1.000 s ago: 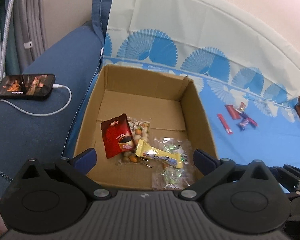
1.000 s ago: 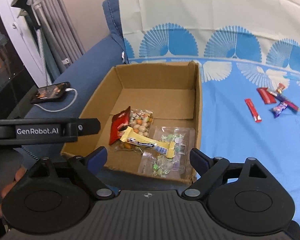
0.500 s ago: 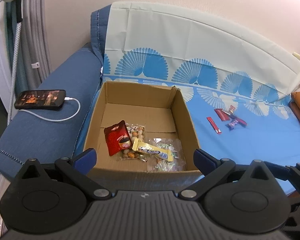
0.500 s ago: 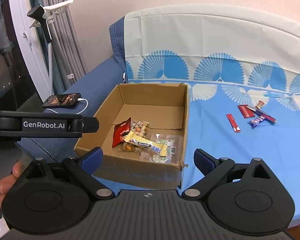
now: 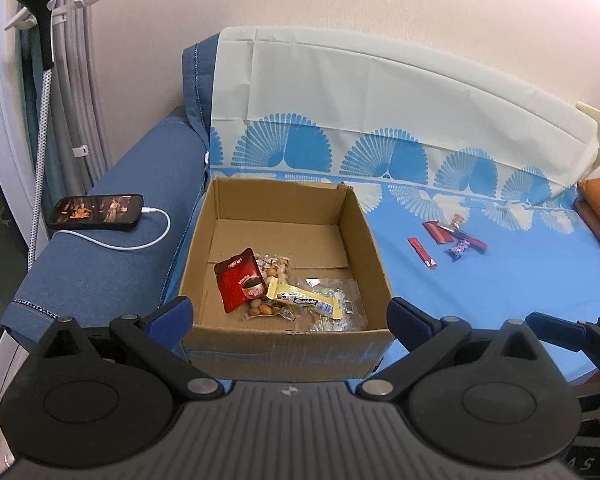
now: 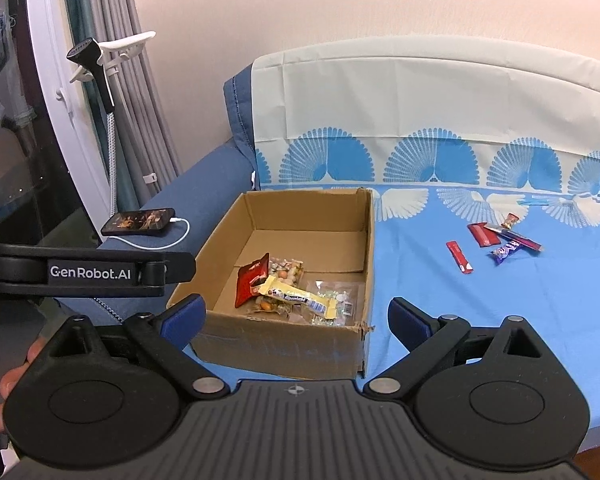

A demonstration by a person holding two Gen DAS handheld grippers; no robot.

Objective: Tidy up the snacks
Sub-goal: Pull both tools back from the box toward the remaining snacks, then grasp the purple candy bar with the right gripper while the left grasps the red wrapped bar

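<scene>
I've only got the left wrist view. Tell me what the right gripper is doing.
Observer: The right gripper is open and holds nothing. It points at the near wall of the cardboard box.
Operator: Report how my left gripper looks from that side.
Observer: The left gripper shows side-on at the left of the right wrist view. A bare hand is visible below it at the picture's edge.
Operator: Check the box's near right corner.
Observer: In the right wrist view that corner is frayed, with a torn bit of cardboard sticking out at the rim.
</scene>
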